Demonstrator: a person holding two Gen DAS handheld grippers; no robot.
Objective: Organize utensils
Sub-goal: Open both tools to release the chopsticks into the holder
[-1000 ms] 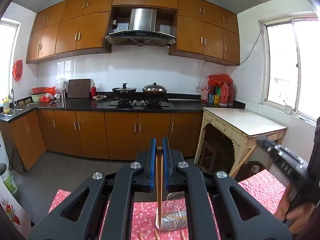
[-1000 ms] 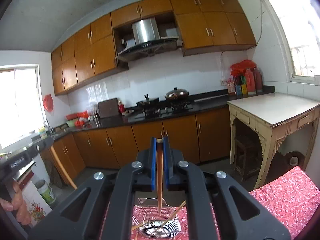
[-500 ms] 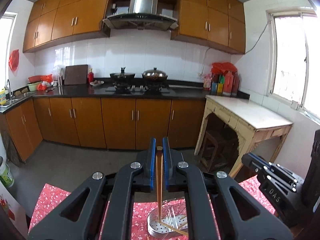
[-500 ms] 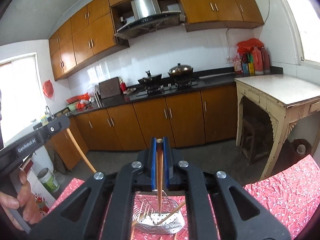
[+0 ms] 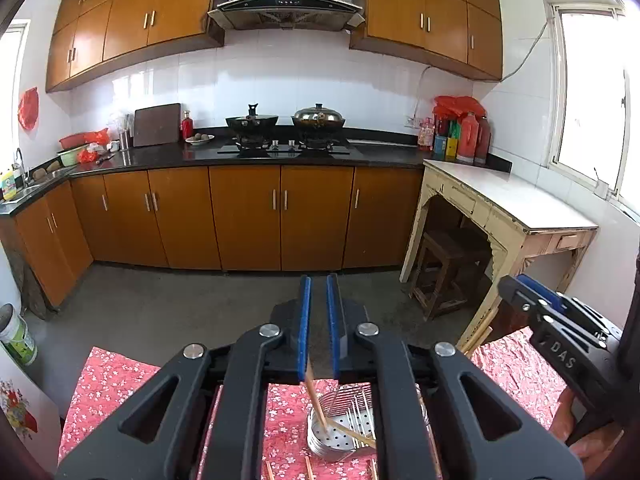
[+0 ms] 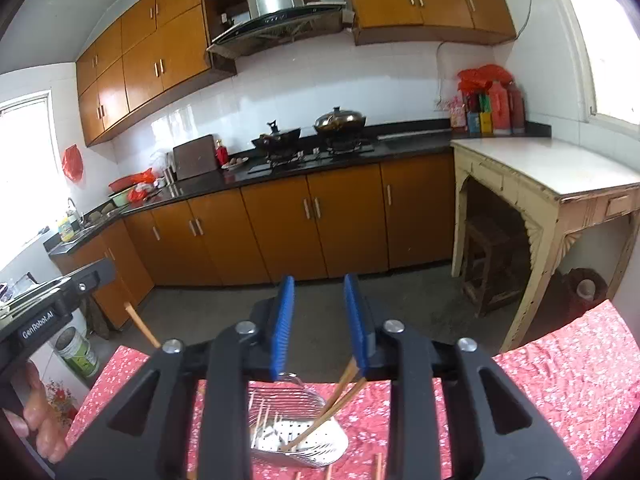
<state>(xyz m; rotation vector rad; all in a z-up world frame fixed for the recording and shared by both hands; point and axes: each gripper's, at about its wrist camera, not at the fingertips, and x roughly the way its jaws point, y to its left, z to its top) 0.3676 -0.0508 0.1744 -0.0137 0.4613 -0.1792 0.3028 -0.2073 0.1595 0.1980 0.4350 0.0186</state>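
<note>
Left wrist view: left tool (image 5: 318, 328), opening slightly, with a chopstick (image 5: 316, 398) leaning into the steel basket (image 5: 340, 436). Right tool (image 6: 318, 322) is opening, its chopsticks (image 6: 334, 404) dropping into it.

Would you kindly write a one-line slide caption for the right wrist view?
Right claw opening as wooden chopsticks lean into the perforated steel utensil holder on the red floral tablecloth.
</note>
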